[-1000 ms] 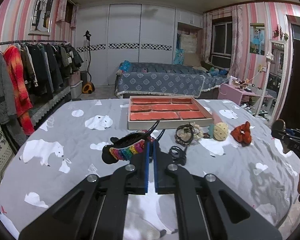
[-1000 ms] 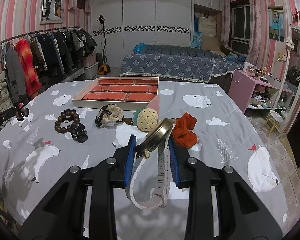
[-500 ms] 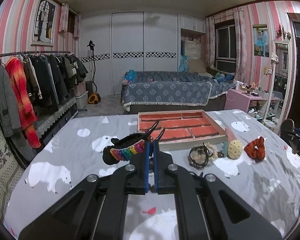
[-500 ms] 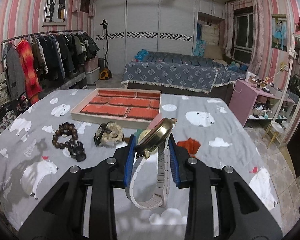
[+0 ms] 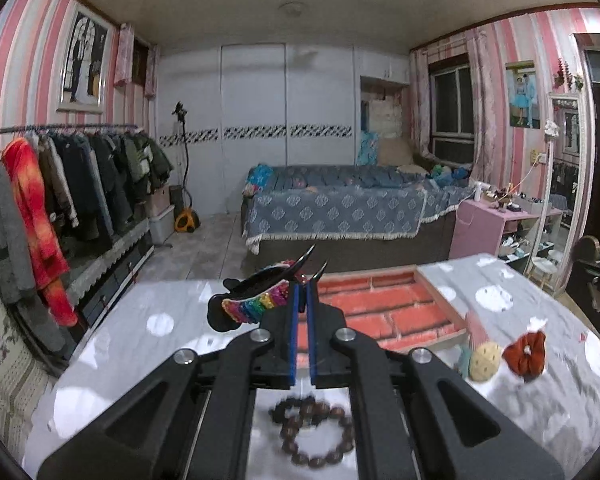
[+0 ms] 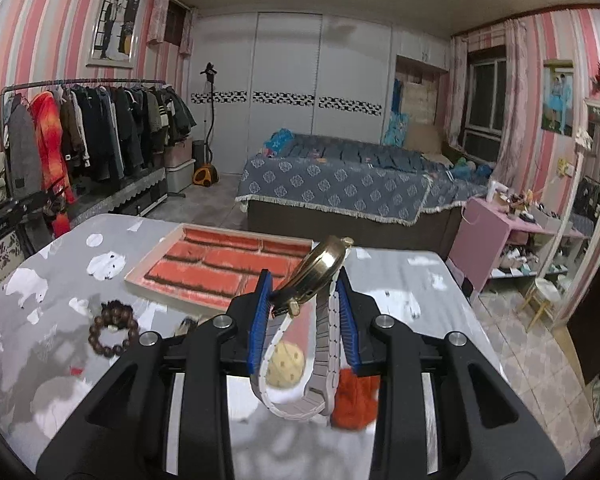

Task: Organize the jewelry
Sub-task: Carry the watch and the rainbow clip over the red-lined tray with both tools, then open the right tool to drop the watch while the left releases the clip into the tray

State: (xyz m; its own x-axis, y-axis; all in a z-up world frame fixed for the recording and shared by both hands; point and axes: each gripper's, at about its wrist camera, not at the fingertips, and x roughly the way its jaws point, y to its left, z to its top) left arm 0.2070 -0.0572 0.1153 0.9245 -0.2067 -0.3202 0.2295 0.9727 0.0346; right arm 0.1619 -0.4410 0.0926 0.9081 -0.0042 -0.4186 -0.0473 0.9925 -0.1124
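Your left claw is clamped tight on the black hair clip with its rainbow trim, held in the air above the desk, the clip sticking out to the left of the blue pads. Your right claw grips the gold-faced watch, strap looped down between the jaws. Just beyond both sits the red-lined tray, nothing in its compartments. On the polar-bear cloth lie the wooden bead bracelet, the yellow dotted ball and, just beside it, the red scrunchie.
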